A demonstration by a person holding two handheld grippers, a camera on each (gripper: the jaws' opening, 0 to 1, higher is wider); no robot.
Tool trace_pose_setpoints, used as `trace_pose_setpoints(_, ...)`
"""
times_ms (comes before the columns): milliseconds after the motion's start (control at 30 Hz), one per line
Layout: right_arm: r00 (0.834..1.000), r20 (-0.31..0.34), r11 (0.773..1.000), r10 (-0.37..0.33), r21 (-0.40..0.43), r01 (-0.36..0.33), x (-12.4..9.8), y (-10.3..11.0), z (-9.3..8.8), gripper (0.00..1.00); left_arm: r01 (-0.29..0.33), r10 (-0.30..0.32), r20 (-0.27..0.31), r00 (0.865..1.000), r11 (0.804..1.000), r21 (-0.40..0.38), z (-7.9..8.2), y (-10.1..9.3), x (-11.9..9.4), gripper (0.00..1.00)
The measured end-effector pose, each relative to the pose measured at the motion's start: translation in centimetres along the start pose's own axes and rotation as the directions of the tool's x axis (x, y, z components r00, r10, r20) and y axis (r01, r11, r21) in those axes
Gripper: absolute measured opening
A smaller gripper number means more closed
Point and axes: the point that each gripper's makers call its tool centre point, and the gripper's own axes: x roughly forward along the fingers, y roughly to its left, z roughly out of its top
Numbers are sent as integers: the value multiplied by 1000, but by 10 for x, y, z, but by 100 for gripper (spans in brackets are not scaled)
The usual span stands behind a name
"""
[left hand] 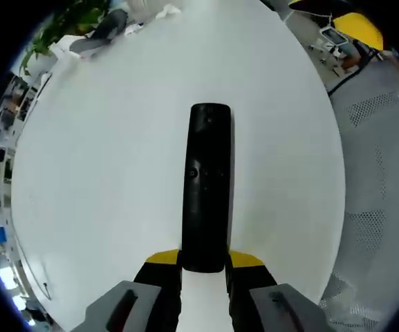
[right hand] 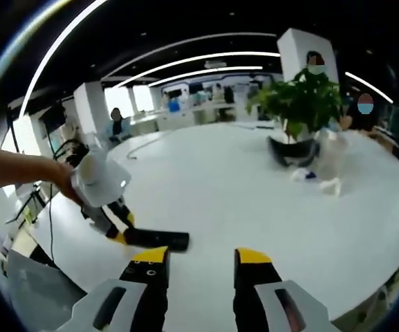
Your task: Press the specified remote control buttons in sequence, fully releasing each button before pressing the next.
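Two grippers work over the white table (left hand: 102, 173), and the step in hand looks like steadying before any press: the left gripper (left hand: 204, 273) pinches the near end of the black remote control (left hand: 208, 187), which lies flat on the tabletop pointing away. In the right gripper view the right gripper (right hand: 200, 266) hovers above the table with jaws spread and empty, near the remote's free end. Next it likely needs to come down on a button, one jaw tip leading

White table (left hand: 102, 173) — remote (left hand: 207, 187), plant (right hand: 301, 104)
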Motion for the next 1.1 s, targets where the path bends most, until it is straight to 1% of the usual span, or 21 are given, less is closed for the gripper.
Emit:
trace_pose_setpoints(67,1000,23,1000,11,17,-11,-2,1,6,29,-3,3,2,1000,1000,2,0,-4,0,23)
trace_pose_setpoints(167,999,37,1000,16,17,-17,-4,2,11,23,-1,1,3,1000,1000,-1,-1,-9,-1,23)
trace_pose_setpoints(267,998,54,1000,16,-4,-16,-3,2,21,17,1,-1,1,1000,1000,7,-1,-14,-1,23)
trace_pose_setpoints(300,999,53,999,15,-33,-14,0,3,25,13,2,-2,0,1000,1000,8,-1,-16,-1,23)
trace_pose_setpoints(367,999,51,999,-3,-50,5,3,2,29,8,1,-1,-1,1000,1000,7,-2,-19,-1,23)
trace_pose_setpoints(400,999,53,998,-6,-56,9,4,3,31,3,1,-1,-2,1000,1000,2,-2,-22,-2,23)
trace_pose_setpoints(433,999,54,998,3,-66,0,5,5,33,0,2,-2,-3,1000,1000,0,-2,-24,-2,23)
trace_pose_setpoints(533,998,58,997,12,-78,-8,6,11,39,0,0,0,-4,1000,1000,8,-4,-32,-2,23)
trace_pose_setpoints(567,998,55,995,39,-90,-34,7,16,41,0,1,-1,-4,1000,1000,8,-4,-34,-2,23)
trace_pose_setpoints(667,997,53,994,59,-96,-54,9,23,43,0,1,-1,1,1000,1000,1,-5,-41,-3,23)
trace_pose_setpoints(800,997,5,987,75,-141,-74,15,31,36,0,0,0,15,1000,1000,-3,-7,-49,-4,23)
trace_pose_setpoints(1100,994,-32,982,105,-153,-109,19,42,31,0,-2,2,37,999,1000,-15,-10,-68,-6,23)
